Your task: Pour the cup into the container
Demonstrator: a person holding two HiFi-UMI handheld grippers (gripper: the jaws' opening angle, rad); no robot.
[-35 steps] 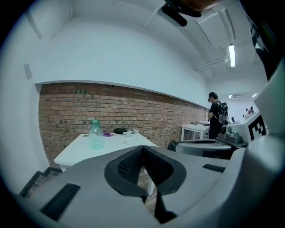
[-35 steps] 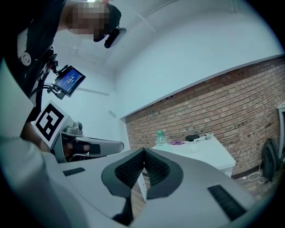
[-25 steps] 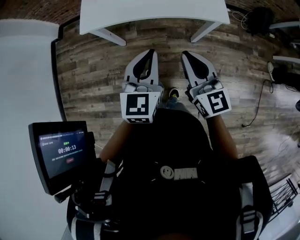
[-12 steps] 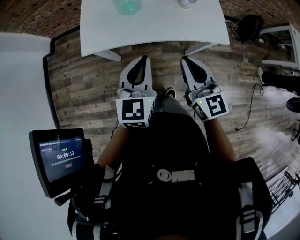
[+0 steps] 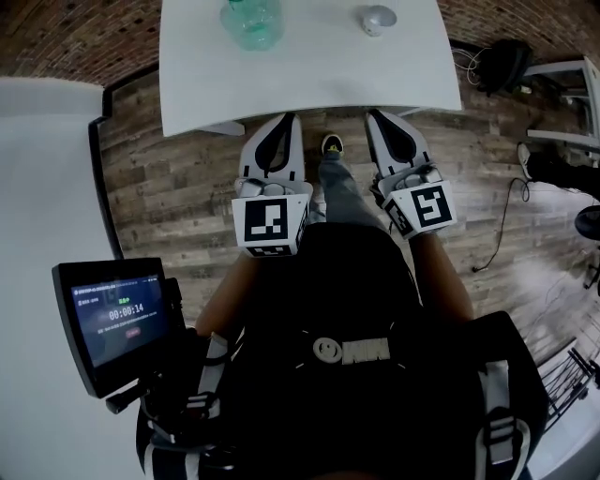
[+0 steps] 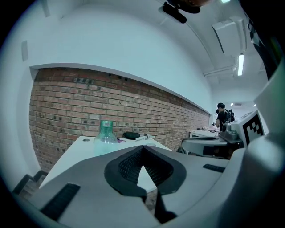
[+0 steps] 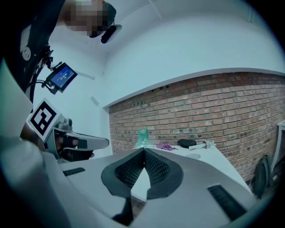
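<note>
Approach stage, nothing grasped yet: left gripper (image 5: 286, 118) and right gripper (image 5: 377, 114) sit side by side, pointing at the near edge of the white rectangular table (image 5: 309, 70), tips about at that edge, plank wood floor (image 5: 178, 169) under them. Left gripper view shows its jaws pressed tip to tip, nothing between. Right gripper view shows the same, pads meeting, empty. Small pale round cup (image 5: 378, 17) sits toward the right side of the table, well back from the near edge. Teal translucent plastic bottle with a narrow neck (image 5: 251, 21), presumably the container, stands upright toward the left side, well apart from the cup. Further back, by the red brick wall (image 6: 67, 102), lie a black oblong object (image 6: 132, 135) and a purple scrap (image 7: 166, 146); can't tell what they are. Cup contents not visible. Risks, as judged: both sets of jaws are closed, so a gripper going in without opening first would shove or tip the cup rather than grip it. Cup is small and looks light, so an off-centre or loose pinch could let it slip or rotate on lift. Bottle mouth is narrow, so a misaligned or fast tilt likely spills onto the table. Bottle looks light too, and a bump from the cup rim or a gripper could topple it unless steadied.
</note>
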